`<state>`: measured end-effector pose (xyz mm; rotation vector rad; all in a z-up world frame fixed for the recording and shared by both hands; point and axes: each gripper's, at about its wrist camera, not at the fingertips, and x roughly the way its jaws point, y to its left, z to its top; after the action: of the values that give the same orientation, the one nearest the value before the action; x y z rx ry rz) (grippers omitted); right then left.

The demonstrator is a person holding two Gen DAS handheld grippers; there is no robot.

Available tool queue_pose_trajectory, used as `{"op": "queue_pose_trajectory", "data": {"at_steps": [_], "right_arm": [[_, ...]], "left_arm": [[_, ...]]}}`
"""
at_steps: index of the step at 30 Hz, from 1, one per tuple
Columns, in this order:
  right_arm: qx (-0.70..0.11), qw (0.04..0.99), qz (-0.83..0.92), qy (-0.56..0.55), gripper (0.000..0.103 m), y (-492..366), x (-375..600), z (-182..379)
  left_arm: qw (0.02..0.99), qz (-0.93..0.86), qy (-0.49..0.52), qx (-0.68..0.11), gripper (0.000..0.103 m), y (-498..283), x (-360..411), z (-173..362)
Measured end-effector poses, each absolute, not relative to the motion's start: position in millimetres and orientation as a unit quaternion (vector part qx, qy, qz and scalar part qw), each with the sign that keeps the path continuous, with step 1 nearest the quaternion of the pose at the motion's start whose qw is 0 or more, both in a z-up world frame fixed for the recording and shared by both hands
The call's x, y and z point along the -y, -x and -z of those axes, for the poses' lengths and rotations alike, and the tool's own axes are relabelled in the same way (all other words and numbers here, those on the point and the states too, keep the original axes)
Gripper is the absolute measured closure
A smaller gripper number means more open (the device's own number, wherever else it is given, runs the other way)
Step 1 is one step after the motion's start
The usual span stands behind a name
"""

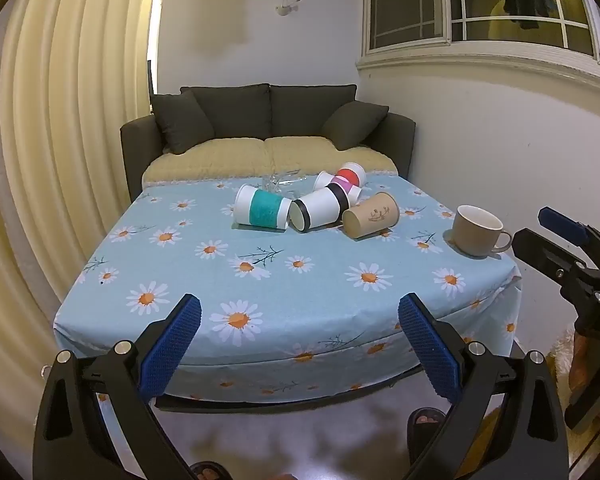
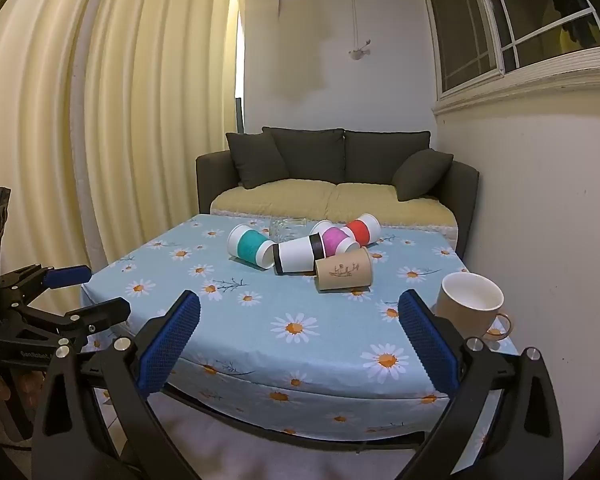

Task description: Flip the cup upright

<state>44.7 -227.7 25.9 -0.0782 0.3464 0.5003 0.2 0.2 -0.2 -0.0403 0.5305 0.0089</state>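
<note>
**Cups lie toppled mid-table**

Centre frame, on the daisy tablecloth (image 1: 220,272), paper cups lie on their sides — teal-banded cup (image 1: 263,211), black-banded cup (image 1: 320,212), brown cup (image 1: 371,215). At right, a beige mug (image 1: 478,230) stands upright. Left gripper (image 1: 299,322) — jaws wide apart — fills the bottom.

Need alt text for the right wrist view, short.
Five paper cups lie on their sides in a cluster on a daisy-print tablecloth, with a beige mug upright near the right edge. The right tongs frame the foreground, open and empty; the left tongs show at the left edge. A dark sofa sits behind.
</note>
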Motion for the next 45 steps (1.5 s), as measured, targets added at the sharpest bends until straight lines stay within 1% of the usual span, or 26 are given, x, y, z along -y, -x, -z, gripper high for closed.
{"op": "queue_pose_trajectory", "data": {"at_steps": [45], "right_arm": [[-0.179,0.951,-0.249,0.037,0.005,-48.2,228.3,-18.8]], "left_arm": [[0.966,0.001,0.020,-0.256,0.006,-0.8,2.4,-5.0]]}}
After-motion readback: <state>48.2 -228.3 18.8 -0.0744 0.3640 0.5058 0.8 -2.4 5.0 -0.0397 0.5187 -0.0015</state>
